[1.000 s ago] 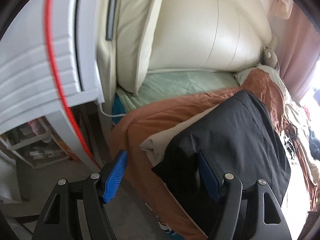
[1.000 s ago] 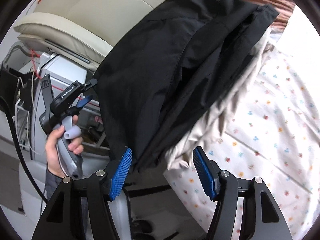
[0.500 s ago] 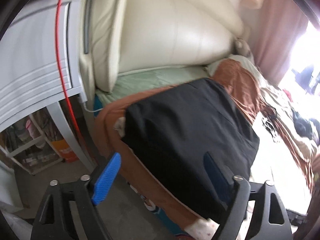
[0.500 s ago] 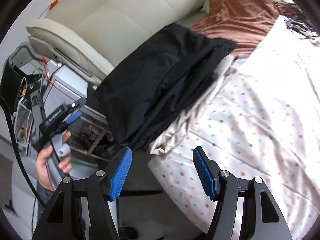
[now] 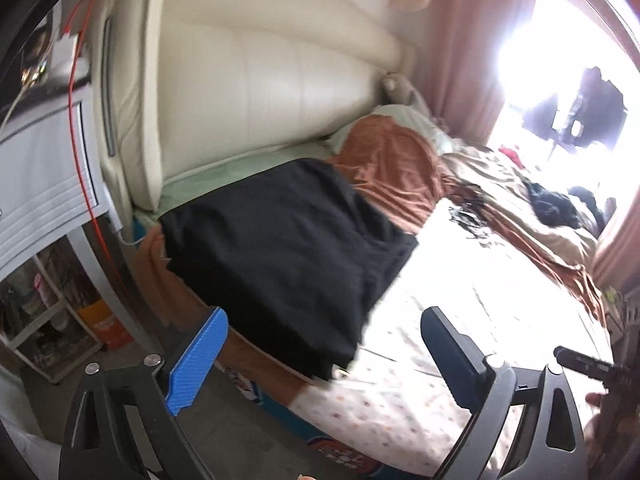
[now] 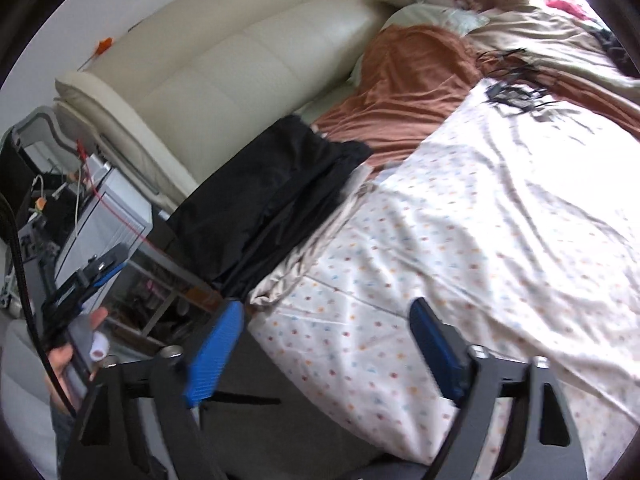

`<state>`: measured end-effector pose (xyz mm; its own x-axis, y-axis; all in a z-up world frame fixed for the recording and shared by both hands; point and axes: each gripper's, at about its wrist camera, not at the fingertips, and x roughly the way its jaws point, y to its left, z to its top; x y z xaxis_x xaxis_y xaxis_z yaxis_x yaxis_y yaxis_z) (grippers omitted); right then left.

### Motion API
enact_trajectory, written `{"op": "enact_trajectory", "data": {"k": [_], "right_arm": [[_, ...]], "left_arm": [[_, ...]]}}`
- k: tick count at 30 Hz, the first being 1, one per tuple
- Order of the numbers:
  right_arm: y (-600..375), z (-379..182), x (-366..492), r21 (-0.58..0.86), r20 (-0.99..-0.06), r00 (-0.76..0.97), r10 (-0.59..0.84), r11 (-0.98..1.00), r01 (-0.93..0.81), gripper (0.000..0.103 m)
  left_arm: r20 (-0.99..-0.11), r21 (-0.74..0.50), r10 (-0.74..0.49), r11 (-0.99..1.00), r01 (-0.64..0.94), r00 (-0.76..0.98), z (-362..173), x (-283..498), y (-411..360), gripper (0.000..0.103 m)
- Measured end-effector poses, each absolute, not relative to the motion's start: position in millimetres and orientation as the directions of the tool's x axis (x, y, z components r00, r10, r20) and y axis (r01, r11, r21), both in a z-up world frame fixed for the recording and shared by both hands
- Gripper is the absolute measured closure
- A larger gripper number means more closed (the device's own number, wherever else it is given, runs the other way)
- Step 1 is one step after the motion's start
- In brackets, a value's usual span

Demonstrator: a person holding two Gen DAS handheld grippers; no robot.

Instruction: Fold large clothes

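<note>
Blue-padded grippers both opening, nothing between their fingers.
Left gripper and right gripper hang off the bed edge; folded black garment lies beyond on brown blanket, below cream headboard.

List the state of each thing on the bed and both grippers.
Black garment: folded, lying flat at the bed's corner.
Brown blanket: rumpled, partly under the garment.
Dotted sheet: spread, wrinkled.
Left gripper: opening, nothing between its jaws.
Right gripper: opening, nothing between its jaws.
</note>
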<state>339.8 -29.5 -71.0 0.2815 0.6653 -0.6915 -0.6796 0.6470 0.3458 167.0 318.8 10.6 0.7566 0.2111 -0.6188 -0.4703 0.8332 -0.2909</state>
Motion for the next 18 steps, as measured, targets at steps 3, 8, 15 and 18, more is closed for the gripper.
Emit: {"op": "enact_trajectory", "data": {"k": [3,8,15,18], "right_arm": [[-51,-59,332,0.322,-0.674,0.339,0.656,0.674,-0.664,0.008],[-88,-39,311,0.291,-0.640,0.415,0.647,0.703,-0.649,0.000],[-134,-19,275,0.236,-0.593,0.511,0.622,0.741,-0.628,0.000],[-159,-13,259,0.225,-0.560,0.553,0.616,0.756,-0.614,0.000]], "left_arm": [[-0.601,-0.277,0.185,0.864,-0.420,0.778,22,160,292,0.002],[-0.560,-0.253,0.162,0.901,-0.354,0.813,38,142,251,0.001],[-0.504,-0.237,0.113,0.935,-0.263,0.856,52,113,198,0.001],[-0.480,-0.221,0.100,0.947,-0.231,0.872,56,99,176,0.001]]}}
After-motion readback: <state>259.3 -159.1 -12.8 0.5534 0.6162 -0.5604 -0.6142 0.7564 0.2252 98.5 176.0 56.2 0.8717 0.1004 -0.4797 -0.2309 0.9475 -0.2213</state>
